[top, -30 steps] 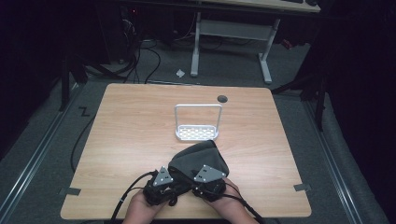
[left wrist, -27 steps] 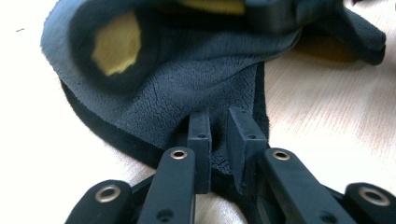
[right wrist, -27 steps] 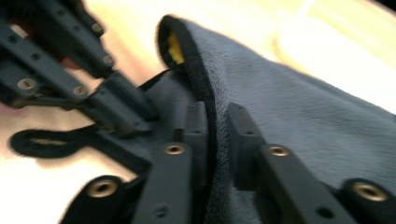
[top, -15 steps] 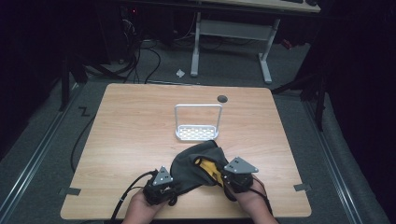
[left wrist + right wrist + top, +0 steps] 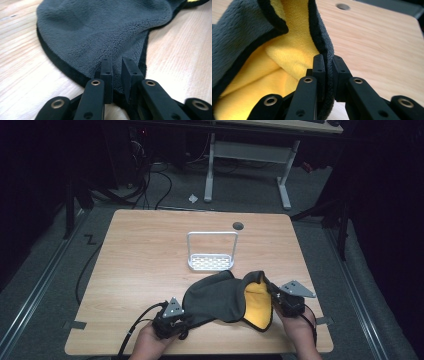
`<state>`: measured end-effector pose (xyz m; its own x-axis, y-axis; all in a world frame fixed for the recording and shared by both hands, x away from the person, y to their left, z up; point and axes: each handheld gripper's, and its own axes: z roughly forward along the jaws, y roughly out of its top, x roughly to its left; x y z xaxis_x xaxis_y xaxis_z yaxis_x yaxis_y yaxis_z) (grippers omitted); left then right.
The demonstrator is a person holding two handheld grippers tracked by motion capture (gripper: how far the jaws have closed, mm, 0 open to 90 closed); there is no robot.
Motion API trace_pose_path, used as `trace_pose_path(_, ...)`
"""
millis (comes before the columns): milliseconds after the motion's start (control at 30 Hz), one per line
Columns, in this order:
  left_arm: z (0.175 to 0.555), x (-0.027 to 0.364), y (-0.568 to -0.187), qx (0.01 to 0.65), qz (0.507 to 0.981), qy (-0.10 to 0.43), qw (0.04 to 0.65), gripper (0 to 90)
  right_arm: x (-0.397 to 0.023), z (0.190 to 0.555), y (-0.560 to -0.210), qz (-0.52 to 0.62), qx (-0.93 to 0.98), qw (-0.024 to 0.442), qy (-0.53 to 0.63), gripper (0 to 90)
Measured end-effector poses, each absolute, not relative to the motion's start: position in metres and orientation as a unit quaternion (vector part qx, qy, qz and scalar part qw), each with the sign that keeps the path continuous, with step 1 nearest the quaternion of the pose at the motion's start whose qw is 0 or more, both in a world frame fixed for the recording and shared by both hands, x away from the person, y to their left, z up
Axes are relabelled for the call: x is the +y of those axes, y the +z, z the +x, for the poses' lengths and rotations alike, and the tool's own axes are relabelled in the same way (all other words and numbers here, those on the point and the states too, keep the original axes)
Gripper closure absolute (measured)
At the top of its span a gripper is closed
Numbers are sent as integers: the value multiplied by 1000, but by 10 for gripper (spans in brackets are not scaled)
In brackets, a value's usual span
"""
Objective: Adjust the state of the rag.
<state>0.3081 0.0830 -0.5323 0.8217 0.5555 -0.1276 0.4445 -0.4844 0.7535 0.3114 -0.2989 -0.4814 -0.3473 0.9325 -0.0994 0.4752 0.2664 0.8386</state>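
A fleece cloth (image 5: 220,297), grey on one side and yellow on the other with a black hem, lies near the table's front edge. My left gripper (image 5: 181,324) is shut on its near-left corner, with the grey pile (image 5: 105,35) spreading away from the jaws. At the cloth's right end my right gripper (image 5: 276,301) is shut on the hem (image 5: 327,65), lifted so the yellow side (image 5: 284,50) faces open. A hand holds each gripper at the table's front.
A small white wire rack (image 5: 212,251) with a perforated base stands at the table's middle, just beyond the cloth. A round cable hole (image 5: 238,226) sits near the far edge. Bare wood (image 5: 135,260) stretches to the left and far side. Cables trail off the front left.
My right gripper has pulled rightward away from the left, drawing the bunched cloth out wider and exposing its yellow side. The left gripper stayed near the front edge.
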Motion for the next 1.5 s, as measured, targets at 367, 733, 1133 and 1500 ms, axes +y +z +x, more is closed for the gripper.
trace_pose_path(367,319,130,-530,342,846,78,400,802,-313,321,-503,507,739,285,340,822)
trace_pose_path(733,302,143,-531,342,839,67,419,721,-313,334,-523,520,752,257,314,729)
trace_pose_path(1133,303,124,-532,309,854,103,406,525,-324,318,-507,531,725,273,342,656)
trace_pose_path(1500,320,113,-532,311,854,107,404,579,-342,281,-494,555,693,299,350,630)
